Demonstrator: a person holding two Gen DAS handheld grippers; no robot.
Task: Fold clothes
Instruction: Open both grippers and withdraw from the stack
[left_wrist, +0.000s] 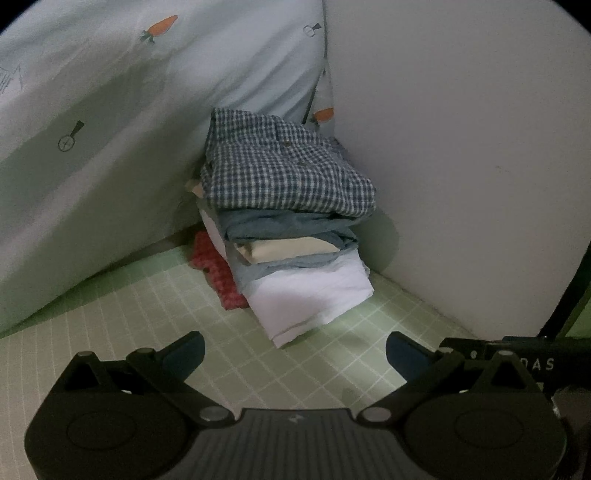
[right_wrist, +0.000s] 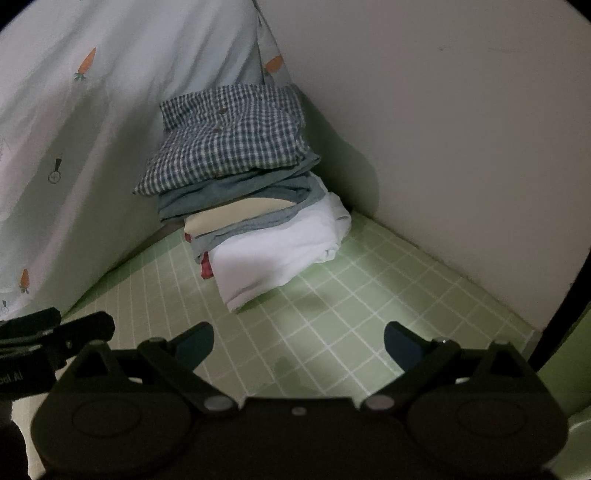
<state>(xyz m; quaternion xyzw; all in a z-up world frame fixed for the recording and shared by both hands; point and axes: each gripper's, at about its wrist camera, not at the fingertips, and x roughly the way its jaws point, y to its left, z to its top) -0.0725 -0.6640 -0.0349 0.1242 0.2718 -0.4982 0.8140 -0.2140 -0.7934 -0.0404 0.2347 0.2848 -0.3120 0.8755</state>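
Both grippers, left (left_wrist: 295, 347) and right (right_wrist: 299, 341), hover wide open and empty over the green checked sheet (right_wrist: 332, 332). Beyond, the folded clothes stack (left_wrist: 291, 221) sits in the corner, checked shirt (right_wrist: 229, 147) topmost. Its overhanging layers lean forward, so a nudge could topple it.

Left gripper (left_wrist: 295, 350): matte black body, two round housings with recessed discs, ribbed grey centre panel bearing a small pale logo, silver pivot pins at link joints, angular black linkage arms, fingers (left_wrist: 186, 349) tipped with dark blue pads. Right gripper (right_wrist: 298, 341): same black build, twin round housings, smooth dark centre with one small grey stud, silver pivot pins, triangular cut-outs in the links, dark blue pads on fingers (right_wrist: 195, 341). Side of each unit seen from the other's camera: black block with pale lettering, partly legible as "DAS" and "AI". No sleeve or hand visible.
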